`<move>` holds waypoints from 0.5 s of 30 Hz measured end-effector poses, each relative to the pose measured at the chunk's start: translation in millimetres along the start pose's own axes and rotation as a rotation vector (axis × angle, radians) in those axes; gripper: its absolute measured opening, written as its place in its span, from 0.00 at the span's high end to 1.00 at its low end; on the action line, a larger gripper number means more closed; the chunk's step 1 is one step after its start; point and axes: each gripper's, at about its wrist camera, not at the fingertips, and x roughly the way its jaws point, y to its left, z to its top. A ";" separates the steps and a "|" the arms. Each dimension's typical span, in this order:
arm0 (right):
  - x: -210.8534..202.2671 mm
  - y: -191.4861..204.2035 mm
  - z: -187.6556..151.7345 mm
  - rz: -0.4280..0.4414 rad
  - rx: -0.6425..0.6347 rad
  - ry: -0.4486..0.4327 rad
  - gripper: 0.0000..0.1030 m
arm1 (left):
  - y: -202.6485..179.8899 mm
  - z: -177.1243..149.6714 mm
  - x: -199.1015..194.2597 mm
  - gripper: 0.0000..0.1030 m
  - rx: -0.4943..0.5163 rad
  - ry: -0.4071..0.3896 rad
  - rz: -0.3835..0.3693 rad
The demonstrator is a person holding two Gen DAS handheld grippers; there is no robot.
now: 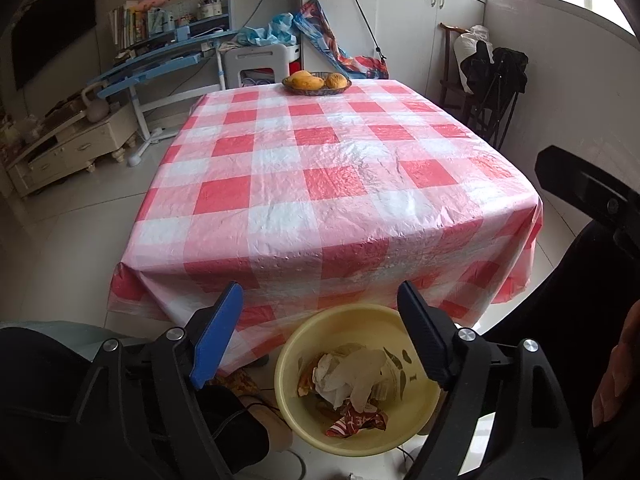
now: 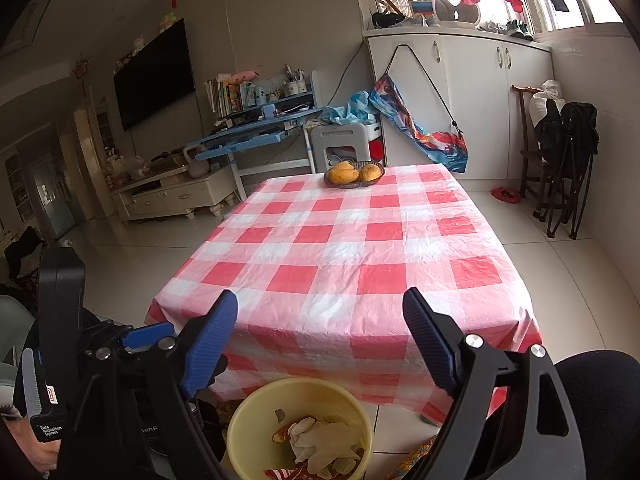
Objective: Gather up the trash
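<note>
left gripper (image 1: 320, 336): fingers wide apart, nothing between them, hanging over the bin
right gripper (image 2: 320, 344): fingers wide apart too, holding nothing
bin (image 1: 304, 334): yellow, on the floor at lower centre of both views, below the near edge of the desk (image 1: 320, 184)
trash (image 1: 352, 384): crumpled wrappers and paper, all inside the bin
desk top: nothing loose showing, only the fruit bowl (image 1: 316, 82) at the far end
nearer hand: left sits over the bin; the right is further back
judgement: collecting looks about done

The bench (image 1: 336, 184) is covered in a red-and-white check; the bin (image 1: 296, 344) is pale yellow — white and red-striped trash (image 1: 352, 380) is seen inside — orange fruit (image 2: 344, 172)
</note>
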 end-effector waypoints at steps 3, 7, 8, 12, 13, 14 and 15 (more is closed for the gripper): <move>-0.2 -0.1 0.0 0.000 0.001 -0.001 0.20 | 3.6 2.1 -3.9 0.21 -0.017 -0.025 0.016; -0.8 -1.1 0.4 -0.009 0.003 -0.005 0.18 | 9.5 6.5 -11.9 0.19 -0.049 -0.068 0.035; -0.4 -1.7 0.2 -0.014 0.004 -0.005 0.18 | 11.3 7.7 -14.9 0.18 -0.058 -0.084 0.042; 1.7 1.2 -0.7 -0.033 -0.012 0.004 0.16 | 18.6 12.7 -25.1 0.14 -0.078 -0.128 0.065; 3.0 3.0 -1.3 -0.037 -0.022 0.008 0.16 | 20.4 14.1 -26.9 0.14 -0.080 -0.134 0.071; 3.5 5.4 -1.9 -0.042 -0.034 0.011 0.16 | 22.3 15.1 -28.7 0.14 -0.081 -0.142 0.078; 4.3 7.8 -2.4 -0.047 -0.047 0.014 0.16 | 24.2 16.6 -31.0 0.14 -0.083 -0.153 0.086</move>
